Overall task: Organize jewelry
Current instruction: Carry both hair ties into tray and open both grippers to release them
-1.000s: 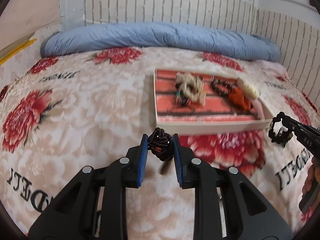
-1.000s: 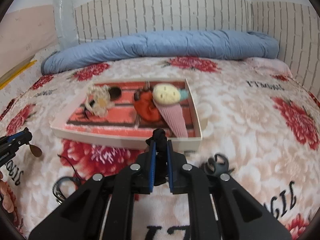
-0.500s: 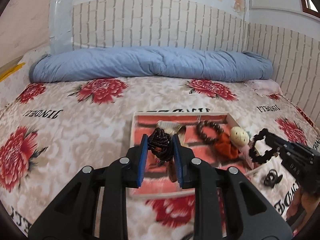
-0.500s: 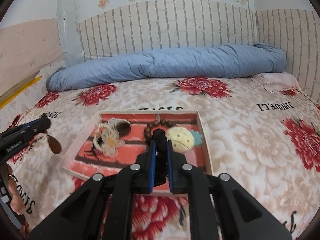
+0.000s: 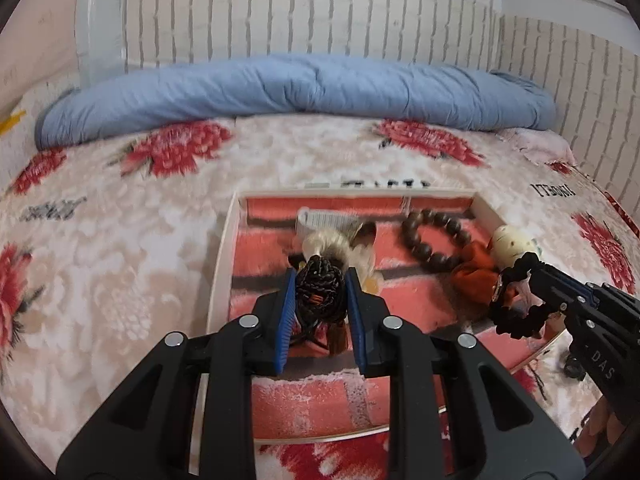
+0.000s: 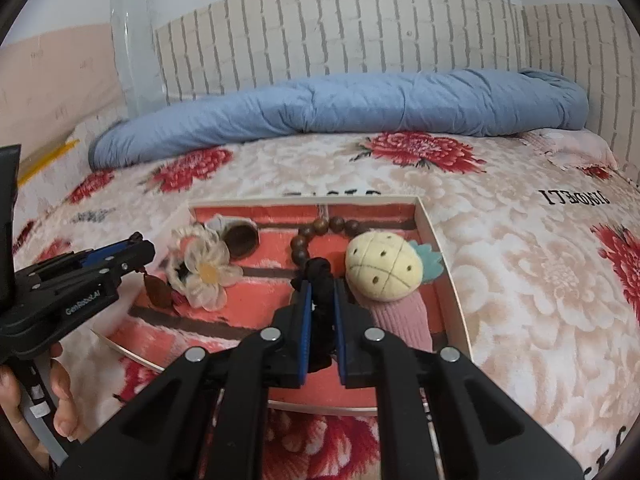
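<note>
Left wrist view first: the left gripper [image 5: 320, 304] has its blue pads clamped on a dark braided knot [image 5: 320, 292] with a brown tassel hanging under it, and it now hangs over the near left part of the tray [image 5: 222, 280], where a second ago it was still out over the blanket short of the tray's front rim. Over on the tray's right side, the right gripper [image 6: 320, 300] has closed the same gap, jaws pinched narrow on a black scrunchie-like loop [image 6: 318, 276] that a moment back sat well short of the front wall. So both pieces look to have arrived above the tray, and letting them go looks like the next call. Inside the tray, beyond the pads: a cream crochet flower [image 6: 204, 268], a wooden bead bracelet [image 5: 436, 236], an orange cloth piece [image 5: 476, 276] and a plush pineapple [image 6: 382, 268] on a pink sock-like piece. Beneath the tray lies a beige blanket [image 5: 120, 280] with red flowers and black lettering. Farther behind the tray, a rolled blue quilt [image 5: 296, 88], then a brick-pattern wall [image 5: 320, 12].
</note>
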`<state>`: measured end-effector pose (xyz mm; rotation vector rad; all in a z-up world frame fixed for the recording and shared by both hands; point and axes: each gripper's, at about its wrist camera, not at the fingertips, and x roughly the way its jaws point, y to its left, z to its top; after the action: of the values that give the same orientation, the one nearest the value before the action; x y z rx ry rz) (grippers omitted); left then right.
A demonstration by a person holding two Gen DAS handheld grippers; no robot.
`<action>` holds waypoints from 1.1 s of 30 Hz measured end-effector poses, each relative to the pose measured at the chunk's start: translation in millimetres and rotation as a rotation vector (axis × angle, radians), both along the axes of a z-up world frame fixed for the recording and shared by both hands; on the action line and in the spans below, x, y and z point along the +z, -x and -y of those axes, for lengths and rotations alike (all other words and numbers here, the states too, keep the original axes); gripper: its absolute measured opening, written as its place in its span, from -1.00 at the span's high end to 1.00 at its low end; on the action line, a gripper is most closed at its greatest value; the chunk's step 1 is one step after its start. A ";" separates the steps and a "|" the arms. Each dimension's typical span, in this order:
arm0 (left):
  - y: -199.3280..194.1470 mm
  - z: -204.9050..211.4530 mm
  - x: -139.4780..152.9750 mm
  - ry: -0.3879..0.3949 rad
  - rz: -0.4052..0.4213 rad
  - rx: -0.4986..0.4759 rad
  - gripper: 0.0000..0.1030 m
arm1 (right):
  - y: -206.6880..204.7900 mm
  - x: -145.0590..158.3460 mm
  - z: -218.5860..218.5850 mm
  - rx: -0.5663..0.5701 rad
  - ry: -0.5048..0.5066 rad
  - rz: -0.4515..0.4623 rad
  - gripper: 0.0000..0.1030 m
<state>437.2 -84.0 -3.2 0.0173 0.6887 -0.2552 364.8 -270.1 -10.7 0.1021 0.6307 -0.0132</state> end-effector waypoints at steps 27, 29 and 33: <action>1.5 2.6 -38.8 -0.064 -0.074 0.000 0.52 | -12.4 -37.2 -4.3 0.008 0.025 -0.143 0.77; 1.5 2.8 -40.5 -0.067 -0.080 0.002 0.51 | -12.4 -39.0 -4.8 0.010 0.025 -0.148 0.73; 0.4 -0.8 -39.9 -0.053 -0.083 0.013 0.49 | -11.0 -38.8 -4.6 0.010 0.015 -0.138 0.72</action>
<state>436.8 -83.2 -43.1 0.0527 0.7780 -0.2265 375.8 -265.5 -49.5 0.0839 0.7683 -0.0152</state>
